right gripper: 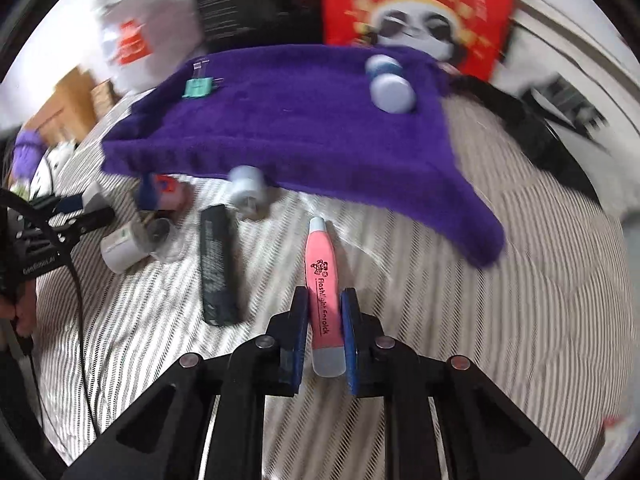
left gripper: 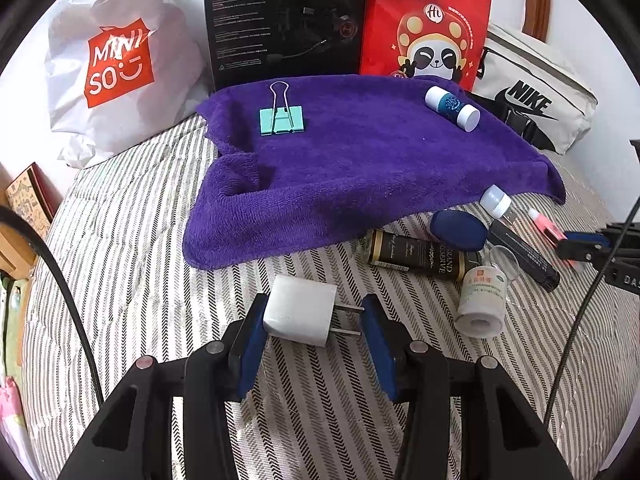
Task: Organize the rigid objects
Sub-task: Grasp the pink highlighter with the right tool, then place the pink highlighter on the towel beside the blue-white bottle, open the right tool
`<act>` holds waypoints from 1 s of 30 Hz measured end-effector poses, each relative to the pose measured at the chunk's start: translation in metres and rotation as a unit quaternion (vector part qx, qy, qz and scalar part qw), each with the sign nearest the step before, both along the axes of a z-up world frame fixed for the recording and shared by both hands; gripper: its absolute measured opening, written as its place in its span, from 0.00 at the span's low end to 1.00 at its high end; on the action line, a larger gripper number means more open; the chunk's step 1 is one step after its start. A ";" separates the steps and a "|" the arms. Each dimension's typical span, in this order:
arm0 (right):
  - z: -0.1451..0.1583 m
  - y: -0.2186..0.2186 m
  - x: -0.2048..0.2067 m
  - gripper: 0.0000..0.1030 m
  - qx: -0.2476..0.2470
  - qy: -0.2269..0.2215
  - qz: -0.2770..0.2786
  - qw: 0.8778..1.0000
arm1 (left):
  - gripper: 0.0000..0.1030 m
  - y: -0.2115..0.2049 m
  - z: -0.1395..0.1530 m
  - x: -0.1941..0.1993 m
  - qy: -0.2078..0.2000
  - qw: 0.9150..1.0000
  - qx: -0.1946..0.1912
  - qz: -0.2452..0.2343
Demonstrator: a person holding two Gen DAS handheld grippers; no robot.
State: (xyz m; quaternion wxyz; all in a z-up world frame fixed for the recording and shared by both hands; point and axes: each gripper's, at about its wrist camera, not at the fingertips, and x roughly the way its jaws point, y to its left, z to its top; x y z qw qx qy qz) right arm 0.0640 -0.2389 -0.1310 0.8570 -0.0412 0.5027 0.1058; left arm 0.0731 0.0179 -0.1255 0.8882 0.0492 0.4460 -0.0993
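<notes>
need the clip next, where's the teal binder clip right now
The teal binder clip lies on the purple towel's far left part, across from the white-capped bottle.

Left gripper (left gripper: pixel 312 316) pinching charger (left gripper: pixel 298 310); right gripper (right gripper: pixel 325 316) clamped on pink earpick (right gripper: pixel 322 300).

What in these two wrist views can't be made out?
- Left wrist view: what lies under the purple towel; the cloth covers it.
- Left wrist view: whether the left gripper grips the white charger; the prong-side contact is unclear.
- Right wrist view: motion blur smears the small bottle label.
</notes>
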 end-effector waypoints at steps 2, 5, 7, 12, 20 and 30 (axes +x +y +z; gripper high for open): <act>-0.002 -0.001 -0.003 0.16 0.006 0.006 0.000 1.000 | 0.43 0.000 0.000 0.000 0.001 1.000 -0.001 0.002; -0.003 0.005 -0.003 0.21 -0.006 -0.001 0.000 1.000 | 0.44 0.000 0.000 0.001 0.003 1.000 0.000 0.004; -0.003 0.009 -0.002 0.23 -0.008 -0.006 0.001 1.000 | 0.44 -0.001 0.000 0.001 0.004 1.000 0.000 0.007; -0.003 0.014 -0.005 0.16 -0.028 -0.019 0.015 0.999 | 0.44 -0.002 -0.001 0.002 0.004 1.000 0.001 0.009; 0.006 0.005 -0.006 0.16 -0.006 -0.014 0.001 1.000 | 0.43 -0.001 0.005 0.002 0.018 1.000 -0.009 0.011; 0.032 -0.011 0.001 0.16 0.019 -0.031 -0.017 0.999 | 0.43 0.013 0.028 0.004 0.018 0.999 -0.042 0.028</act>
